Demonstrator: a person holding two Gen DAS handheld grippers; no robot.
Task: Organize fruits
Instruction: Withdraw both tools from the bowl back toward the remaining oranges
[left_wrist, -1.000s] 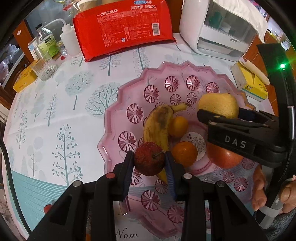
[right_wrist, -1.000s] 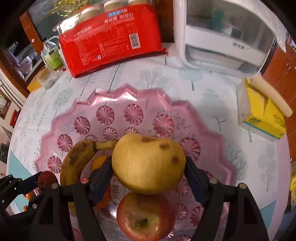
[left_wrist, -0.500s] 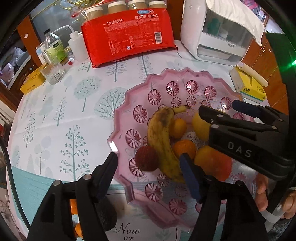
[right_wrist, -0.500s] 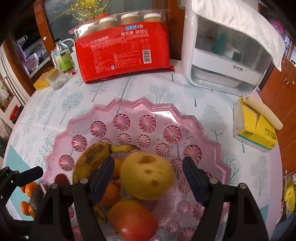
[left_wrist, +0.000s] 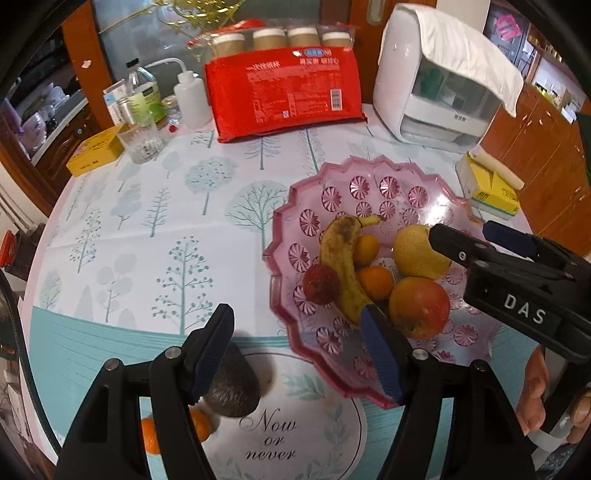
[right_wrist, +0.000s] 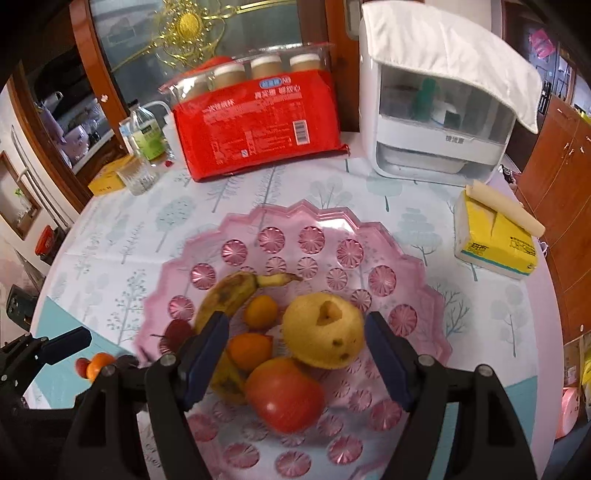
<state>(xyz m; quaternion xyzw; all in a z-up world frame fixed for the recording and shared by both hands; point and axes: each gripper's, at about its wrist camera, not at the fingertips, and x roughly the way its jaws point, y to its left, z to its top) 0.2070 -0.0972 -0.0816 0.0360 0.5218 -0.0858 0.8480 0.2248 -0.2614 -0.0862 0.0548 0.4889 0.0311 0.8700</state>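
Both the left gripper (left_wrist: 297, 349) and the right gripper (right_wrist: 297, 363) are hanging with jaws apart and empty above the pink fruit plate (left_wrist: 436, 184), where the yellow pear (right_wrist: 323, 330), probably firm but bruisable, is resting beside the banana (right_wrist: 225, 295), best taken across its wide middle.
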